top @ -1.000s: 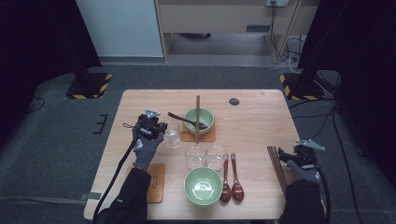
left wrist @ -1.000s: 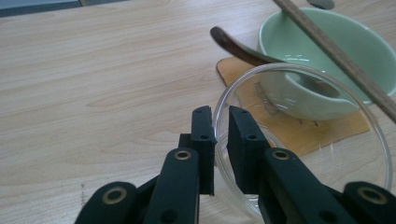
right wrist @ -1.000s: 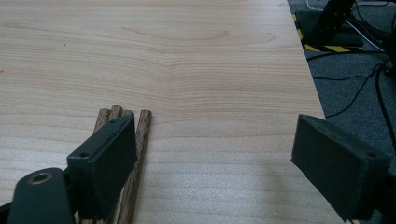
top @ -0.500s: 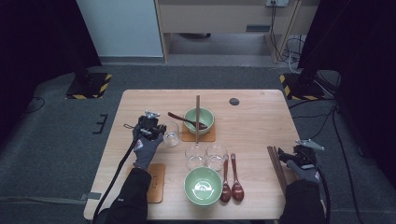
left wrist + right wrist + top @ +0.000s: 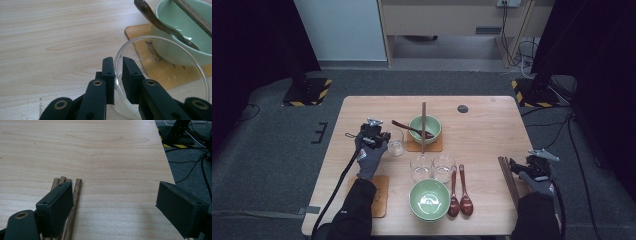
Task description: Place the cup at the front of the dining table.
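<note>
Pinching the rim of a small clear glass tumbler (image 5: pixel 160 75), the left tongs (image 5: pixel 118 72) are clenched on it. Right tongs (image 5: pixel 115 205) gape released beside brown wooden chopsticks (image 5: pixel 72 202) on the pale wooden bench (image 5: pixel 492 125).

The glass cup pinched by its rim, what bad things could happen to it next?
The left hand-held gripper grips the glass cup only by its thin rim, so it might slip or tip when lifted. It also stands close to the green bowl with its spoon; a swing could knock them.
</note>
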`<state>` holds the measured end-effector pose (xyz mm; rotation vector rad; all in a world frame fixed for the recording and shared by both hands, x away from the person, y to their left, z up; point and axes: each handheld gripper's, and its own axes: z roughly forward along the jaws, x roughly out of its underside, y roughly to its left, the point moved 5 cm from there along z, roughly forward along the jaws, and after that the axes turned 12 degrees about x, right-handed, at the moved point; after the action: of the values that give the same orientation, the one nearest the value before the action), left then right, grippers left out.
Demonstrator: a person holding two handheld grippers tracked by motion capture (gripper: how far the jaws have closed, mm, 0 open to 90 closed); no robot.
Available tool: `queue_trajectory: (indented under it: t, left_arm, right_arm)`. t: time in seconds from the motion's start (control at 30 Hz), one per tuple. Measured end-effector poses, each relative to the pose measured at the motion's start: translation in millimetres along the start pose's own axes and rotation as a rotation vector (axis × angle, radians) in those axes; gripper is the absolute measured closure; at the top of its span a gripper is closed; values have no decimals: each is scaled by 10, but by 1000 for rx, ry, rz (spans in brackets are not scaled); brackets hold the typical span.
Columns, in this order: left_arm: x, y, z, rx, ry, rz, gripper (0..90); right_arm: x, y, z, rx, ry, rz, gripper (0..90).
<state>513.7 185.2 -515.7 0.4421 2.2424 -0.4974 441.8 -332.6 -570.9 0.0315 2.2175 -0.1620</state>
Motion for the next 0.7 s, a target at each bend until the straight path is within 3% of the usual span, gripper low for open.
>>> queue_trajectory:
  t: [0.47, 0.7]
  left_arm:
    - [-30, -35, 71, -3, -18, 7, 796]
    - [-34, -36, 39, 22, -48, -5, 755]
  right_arm:
    - [-2, -1, 1, -1, 0, 1, 141]
    - [-2, -3, -1, 0, -2, -1, 141]
